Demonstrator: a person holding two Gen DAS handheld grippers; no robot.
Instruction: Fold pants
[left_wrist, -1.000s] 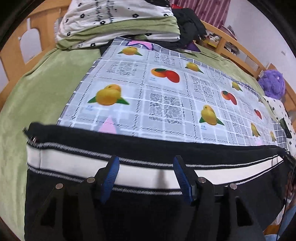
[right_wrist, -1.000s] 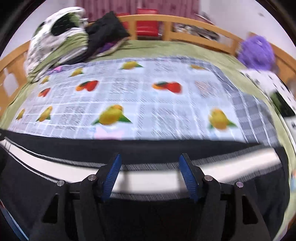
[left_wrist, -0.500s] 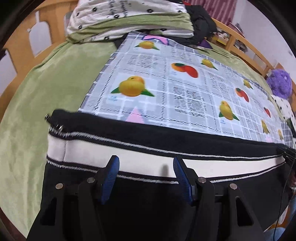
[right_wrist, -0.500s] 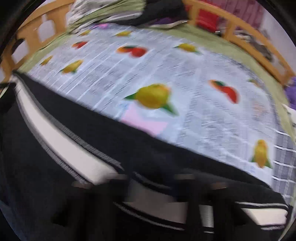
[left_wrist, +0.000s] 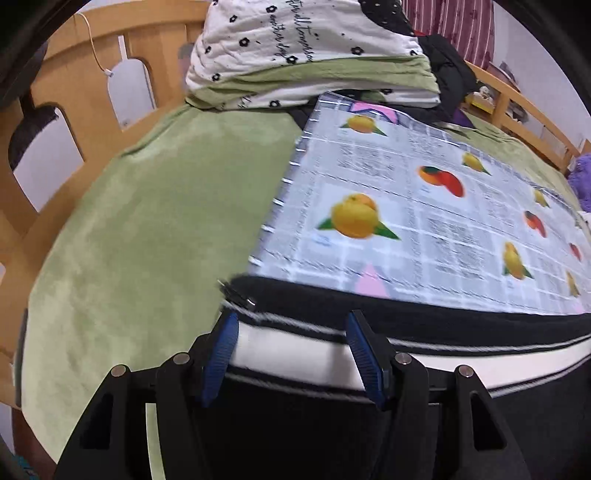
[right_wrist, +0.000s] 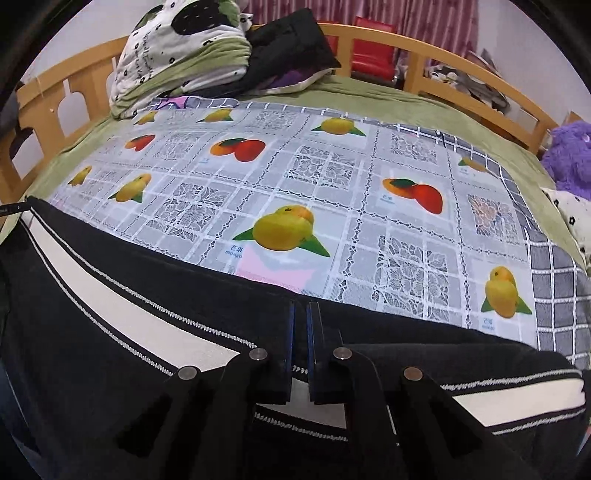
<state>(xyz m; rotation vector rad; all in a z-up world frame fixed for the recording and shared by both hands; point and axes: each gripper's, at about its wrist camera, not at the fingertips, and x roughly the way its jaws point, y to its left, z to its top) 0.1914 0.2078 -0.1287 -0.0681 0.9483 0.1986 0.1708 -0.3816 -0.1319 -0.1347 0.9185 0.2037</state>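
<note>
The right tool (right_wrist: 300, 347), spread wide a second ago, is now closed on the pants (right_wrist: 110, 332) at the black edge. The left tool (left_wrist: 291, 354) is shifted to the pants' left end.

A grey checked cloth (right_wrist: 332, 177) printed with mangoes and red fruit is spread over a green blanket (left_wrist: 147, 229) on a bed with a wooden rail (right_wrist: 461, 66). Folded white and green bedding (left_wrist: 303, 62) is stacked at the head end, with dark clothing (right_wrist: 291, 44) beside it. A purple plush toy (right_wrist: 569, 155) is seen at the far right edge
</note>
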